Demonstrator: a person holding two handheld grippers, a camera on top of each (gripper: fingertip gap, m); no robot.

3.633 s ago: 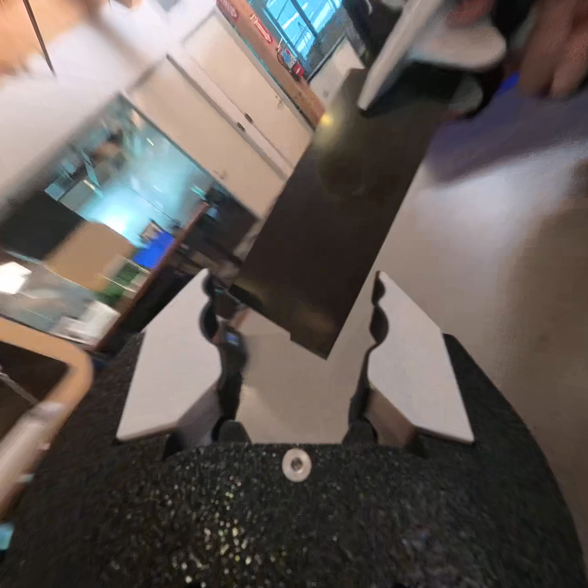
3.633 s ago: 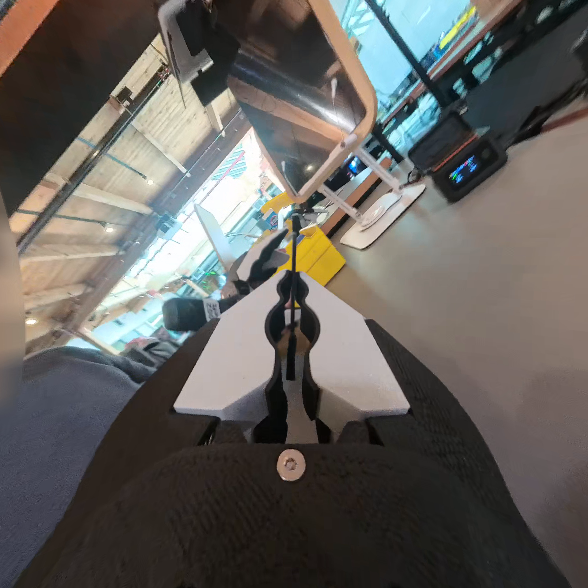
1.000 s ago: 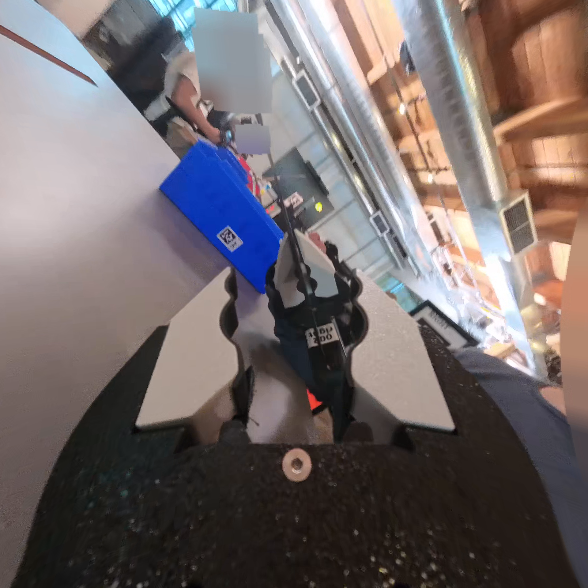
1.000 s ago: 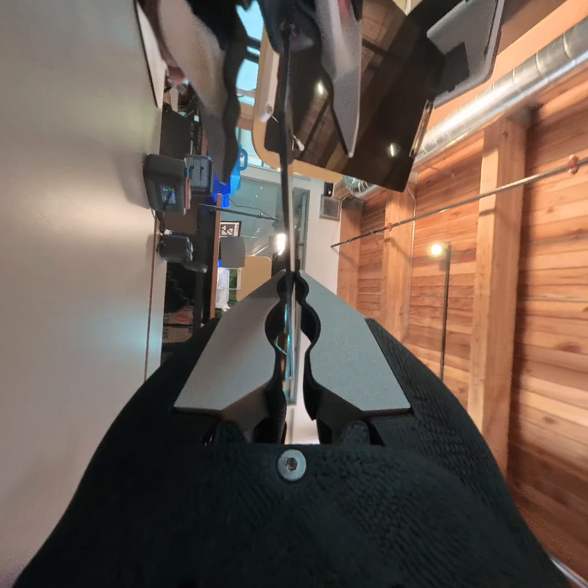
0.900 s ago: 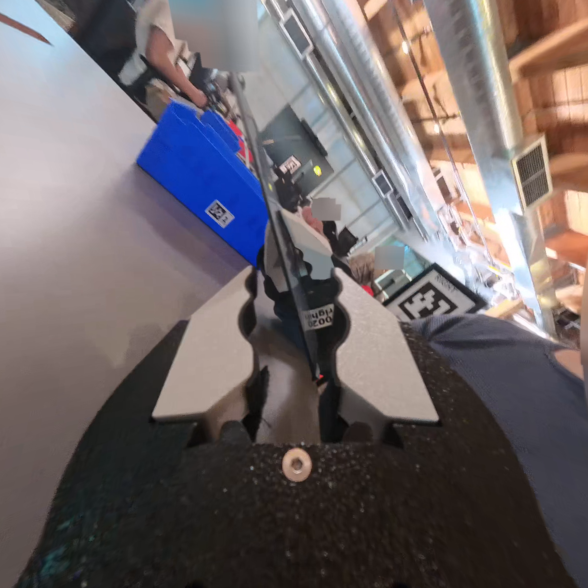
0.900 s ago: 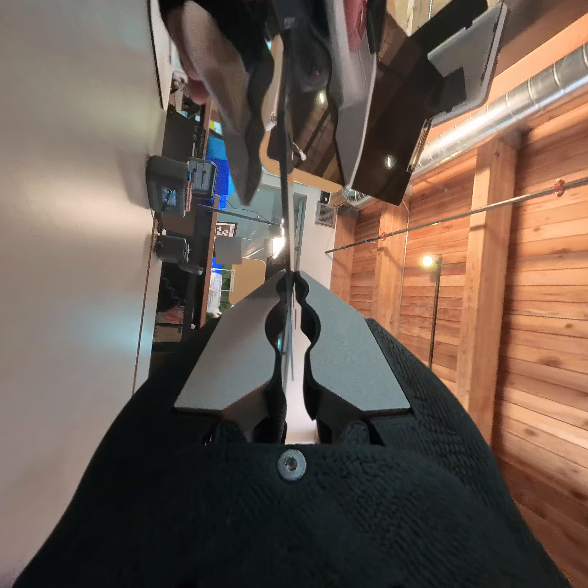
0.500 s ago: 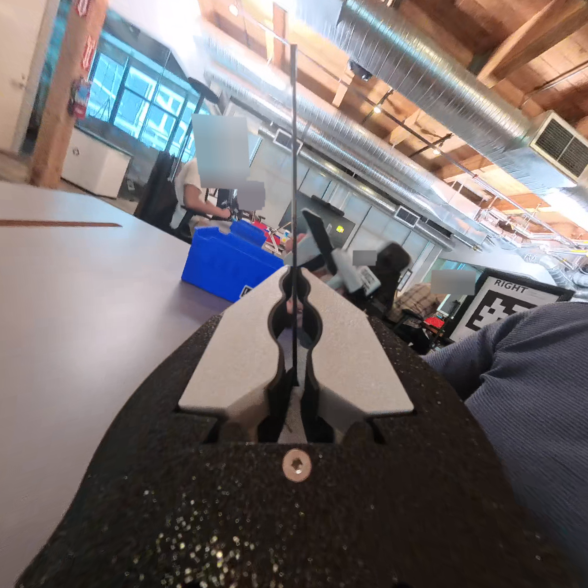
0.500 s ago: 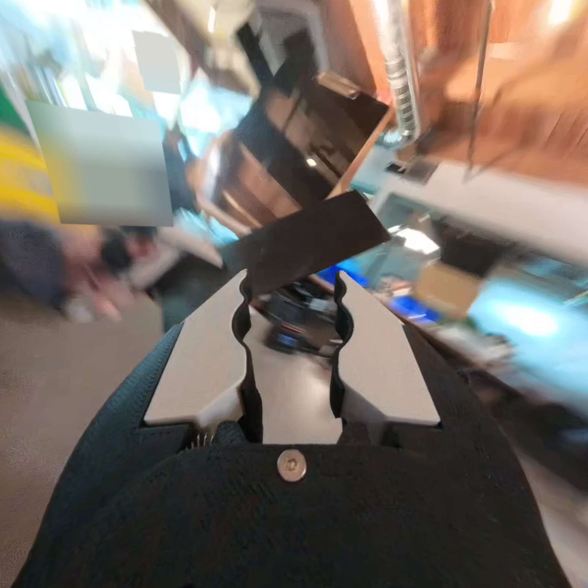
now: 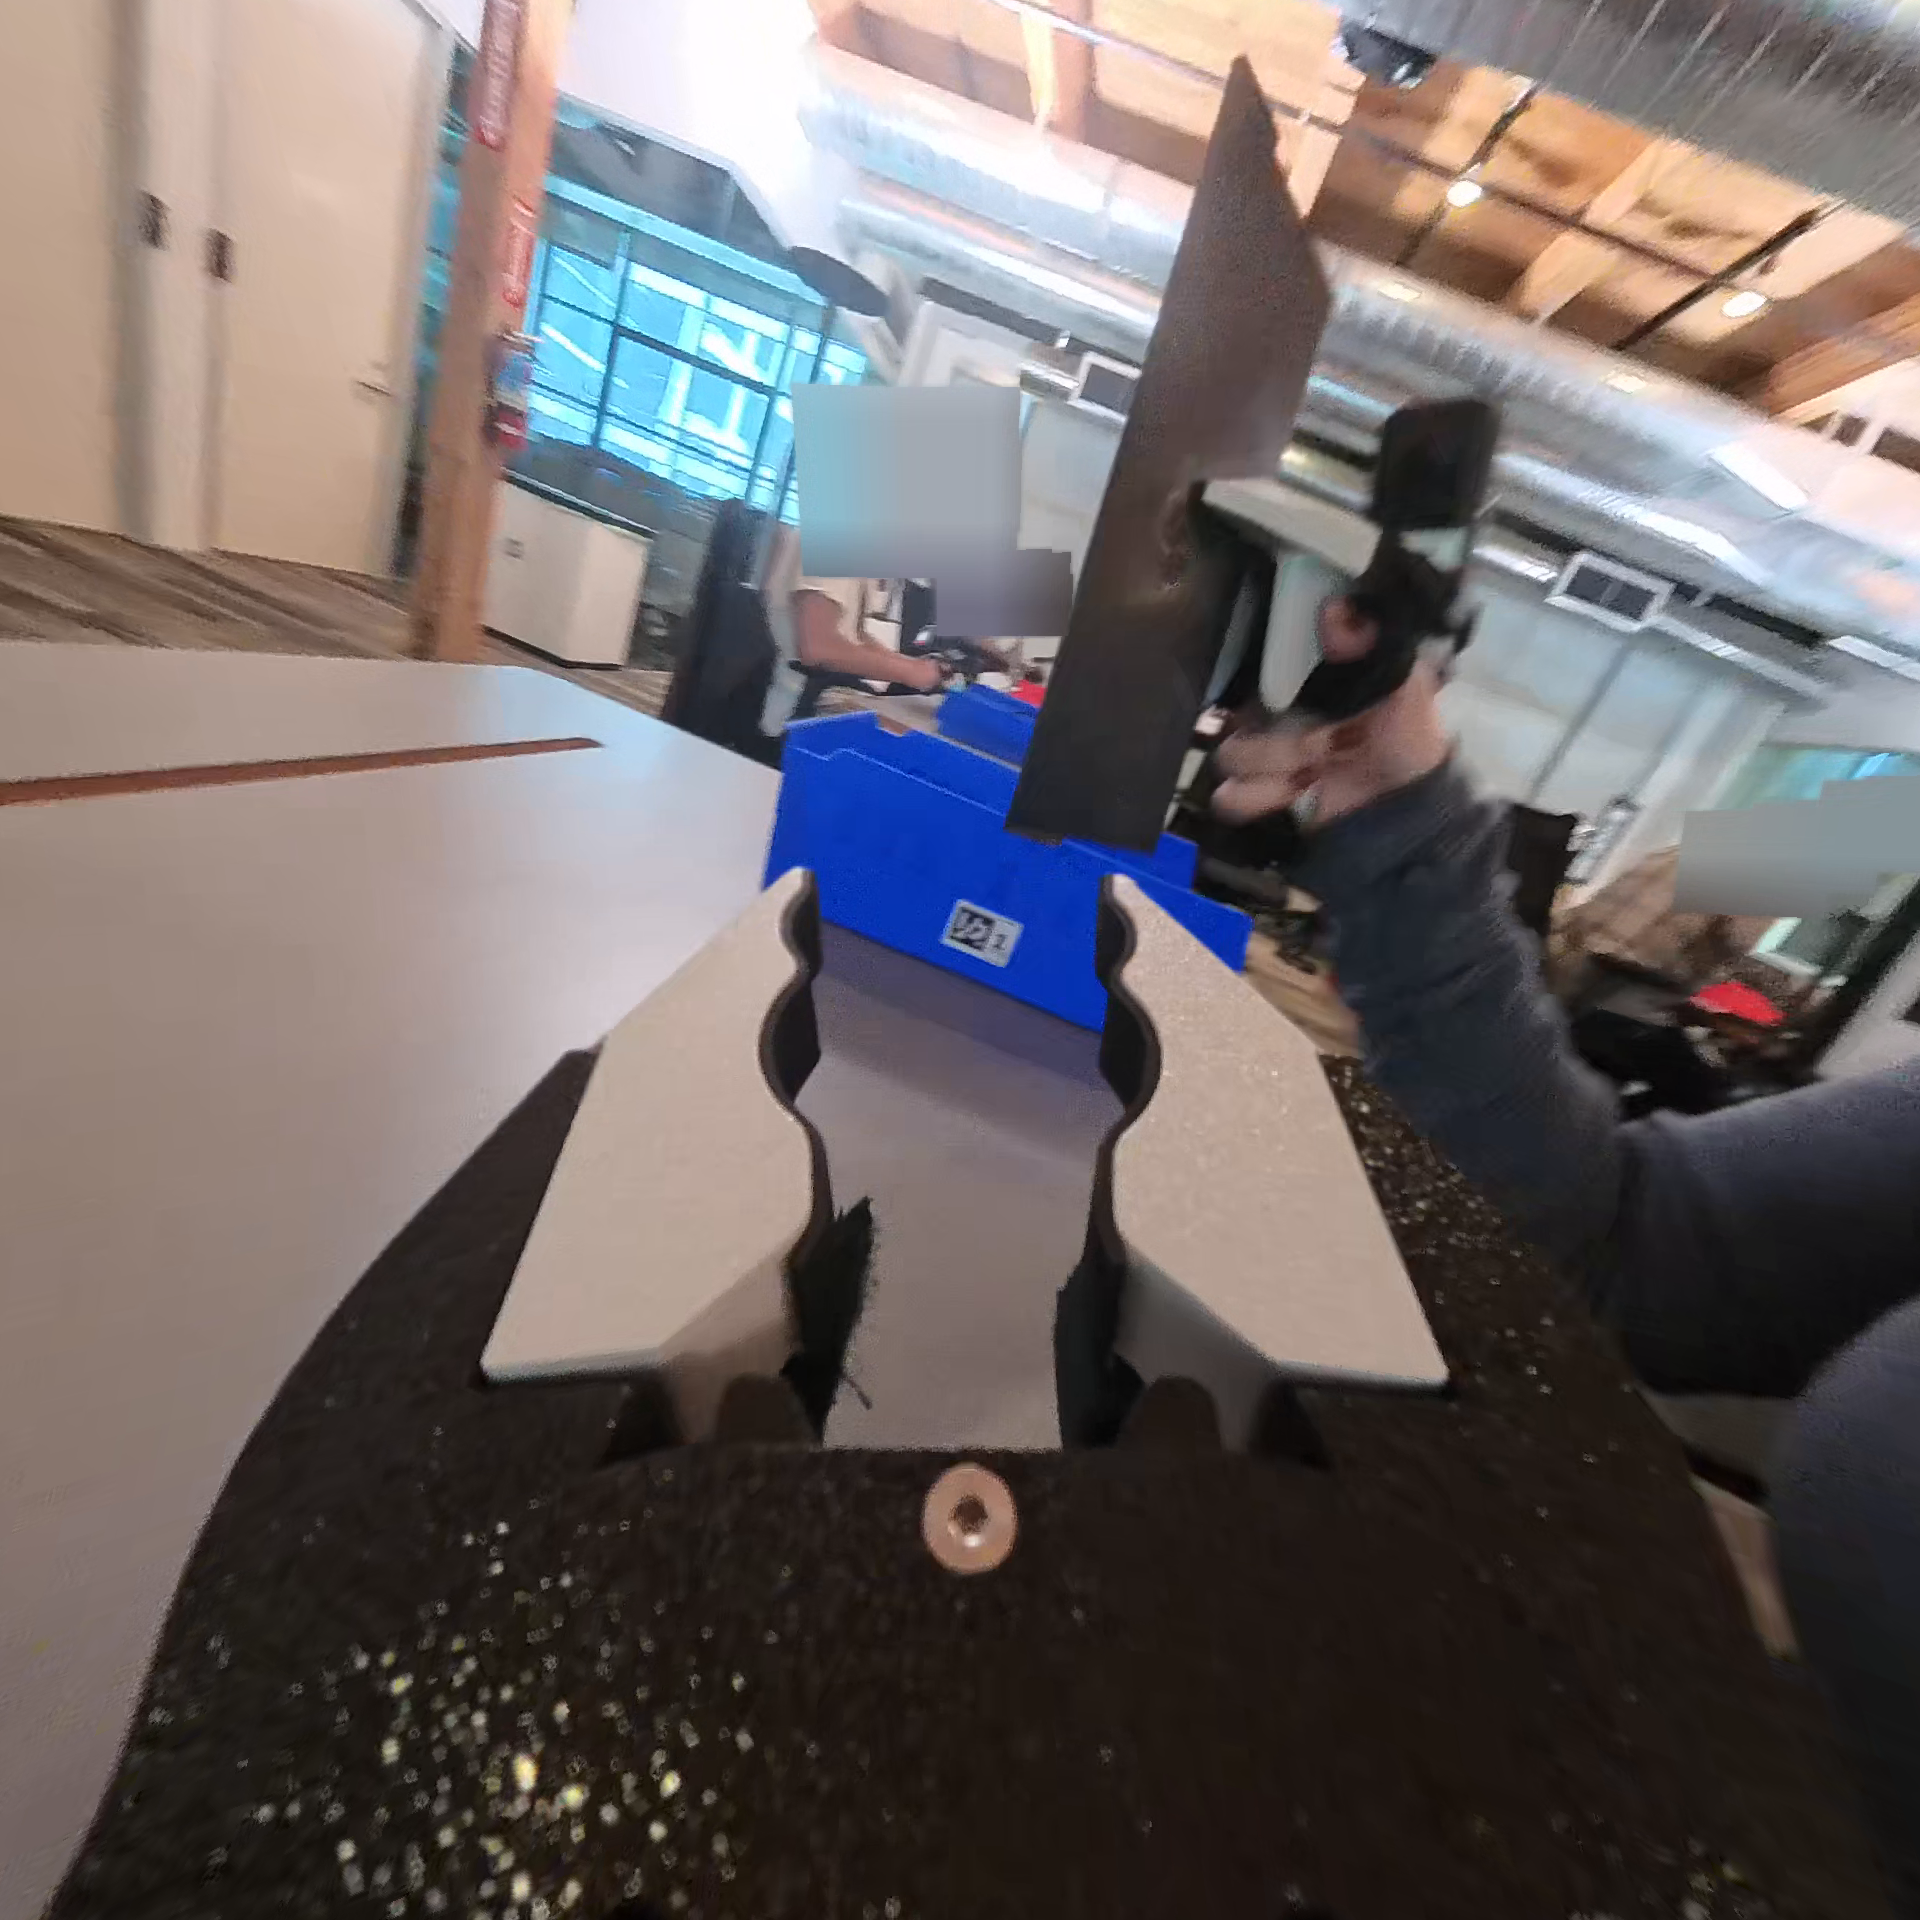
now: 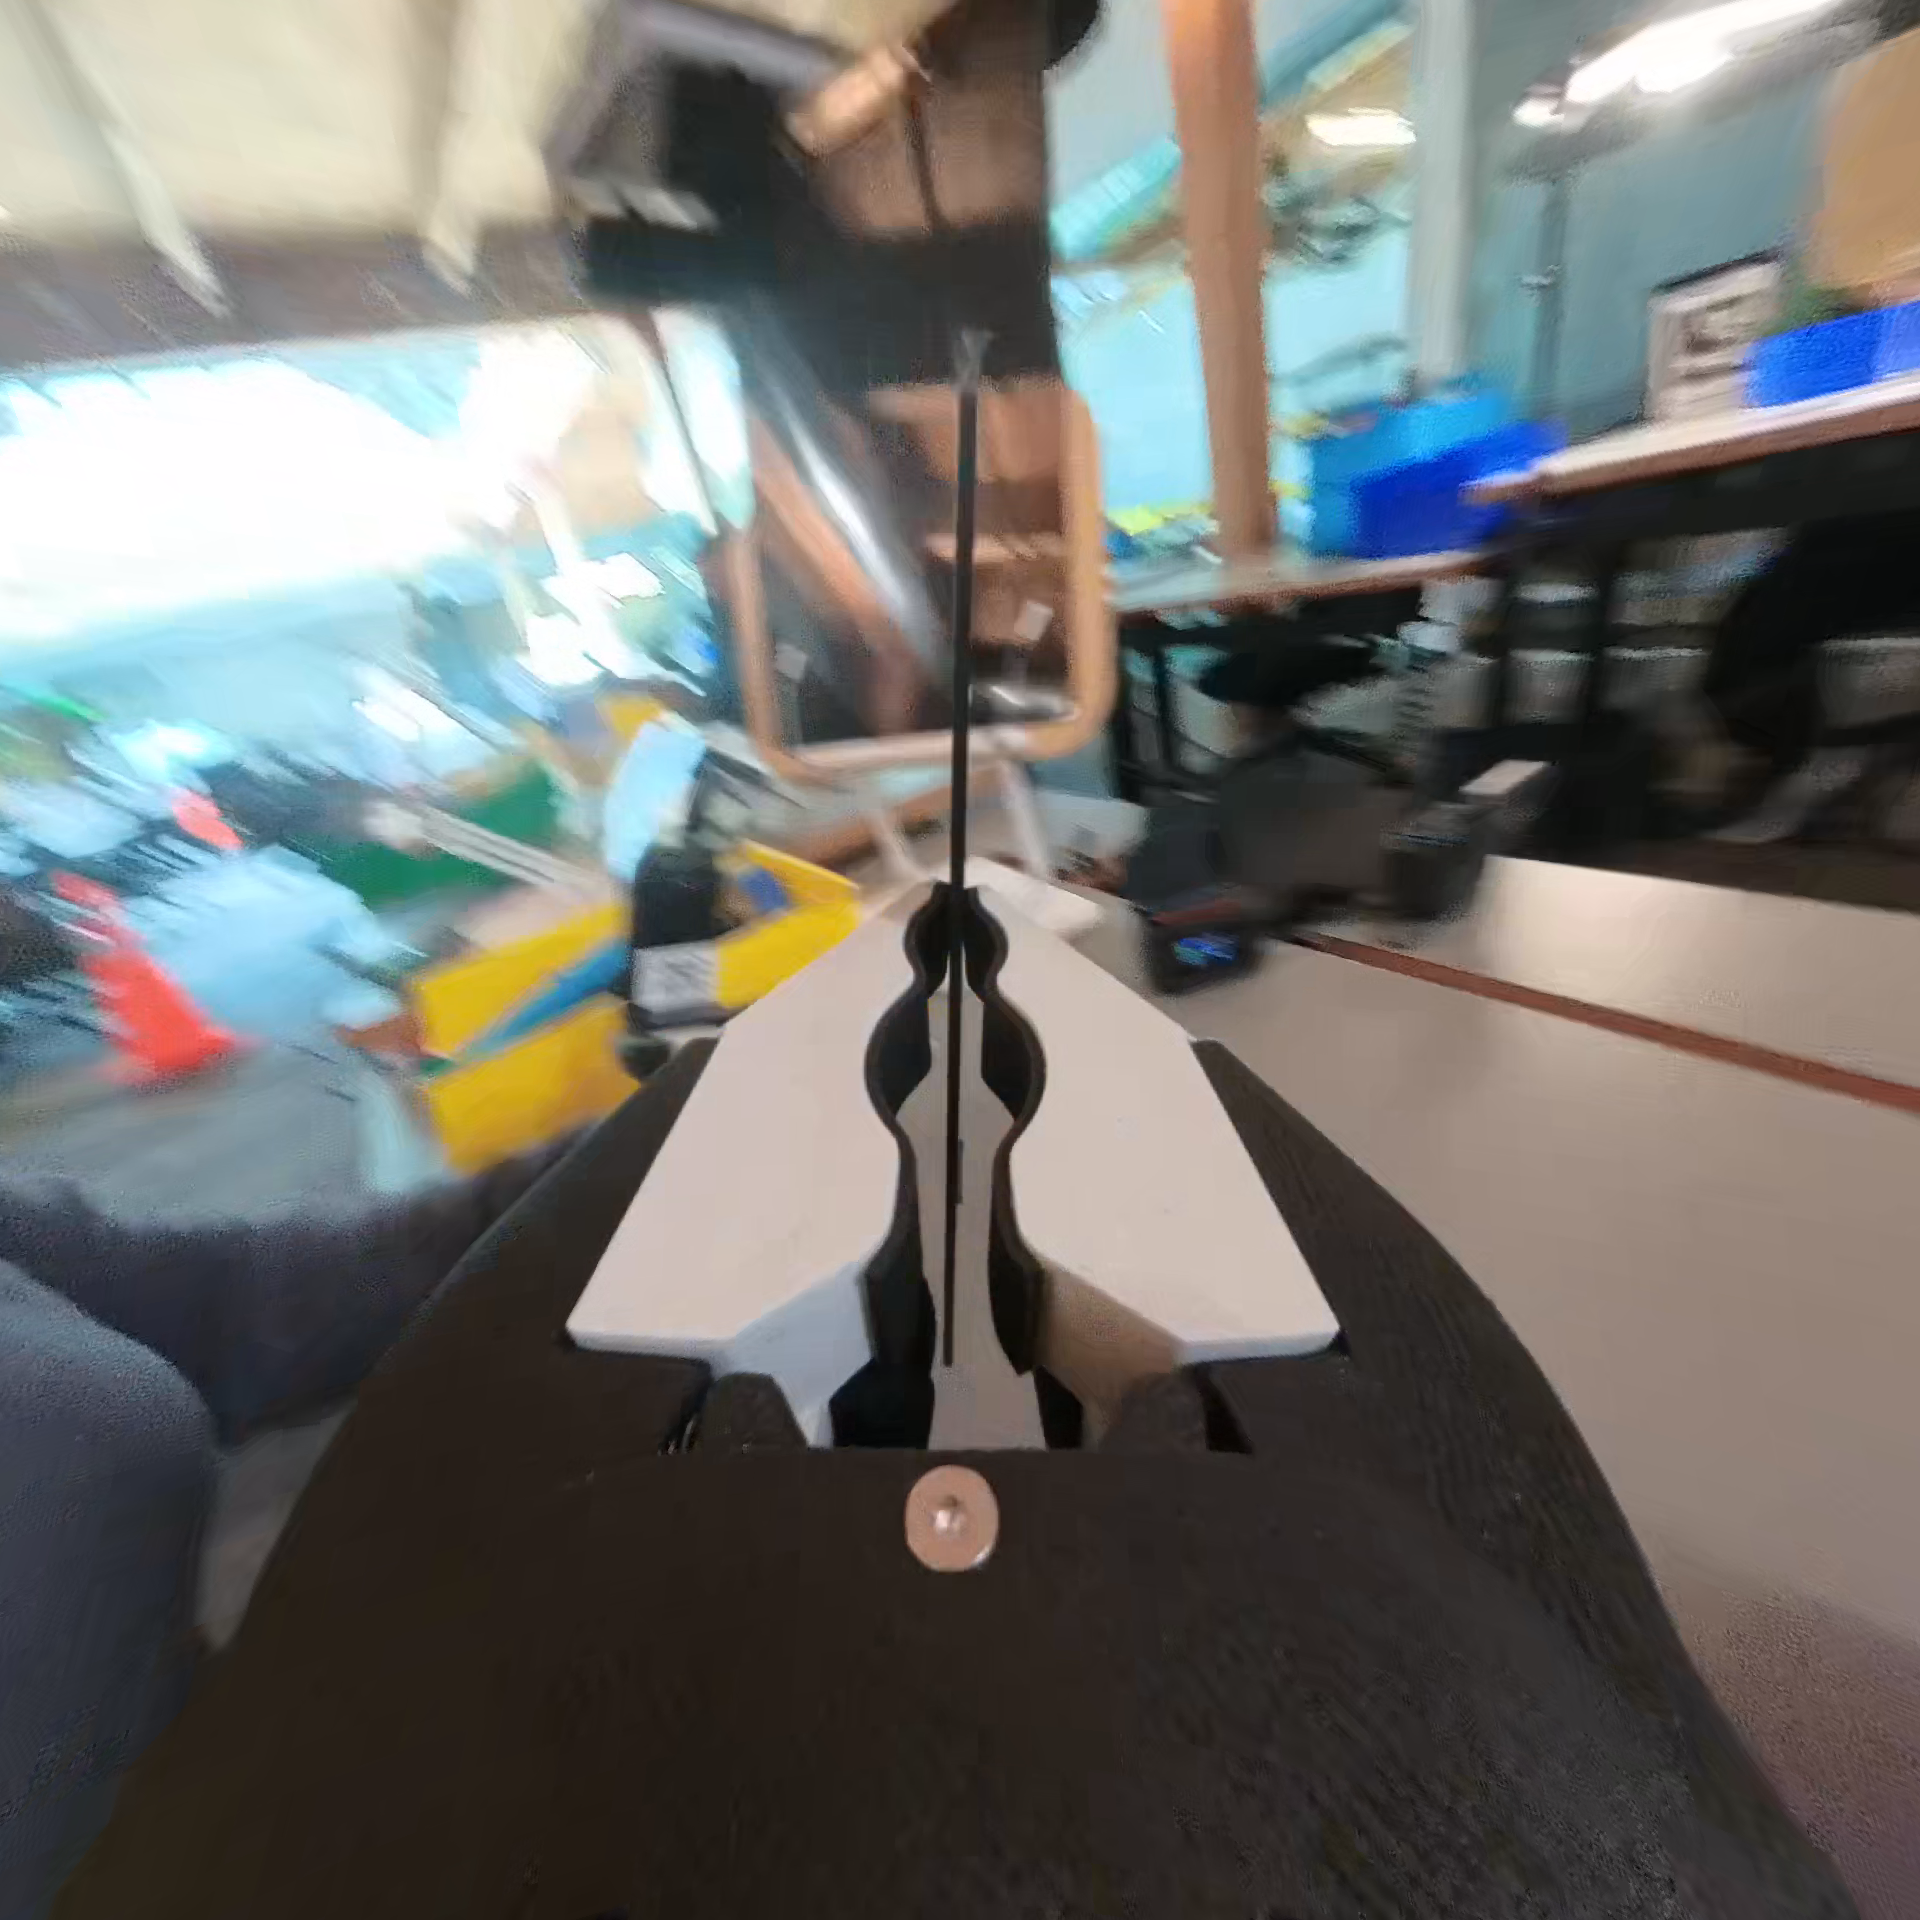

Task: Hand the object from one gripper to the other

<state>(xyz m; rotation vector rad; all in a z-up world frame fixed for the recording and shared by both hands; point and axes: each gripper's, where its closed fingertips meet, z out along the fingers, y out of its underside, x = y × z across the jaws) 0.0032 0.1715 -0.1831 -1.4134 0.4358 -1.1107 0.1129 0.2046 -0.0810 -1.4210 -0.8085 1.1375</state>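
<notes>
The object is a thin, stiff black sheet. In the left wrist view the sheet (image 9: 1164, 499) stands tilted above and beyond my fingertips, held by the right gripper (image 9: 1283, 634) in a person's hand. My left gripper (image 9: 951, 894) is open and empty, a little below the sheet's lower edge and apart from it. In the right wrist view my right gripper (image 10: 961, 894) is shut on the sheet (image 10: 966, 623), which shows edge-on as a dark line rising from between the fingers.
A grey table (image 9: 312, 935) lies under both grippers. A blue bin (image 9: 914, 862) stands just beyond my left fingertips. A person's dark sleeve (image 9: 1455, 987) fills the right side. A yellow bin (image 10: 540, 1039) and a small black device (image 10: 1195, 935) sit on the table ahead of the right gripper. The grippers' ends are close to 15 centimeters from one another.
Half a second ago my left gripper was shut on the sheet and the right was open. Now the right is shut on it, and the left has opened and drawn back.
</notes>
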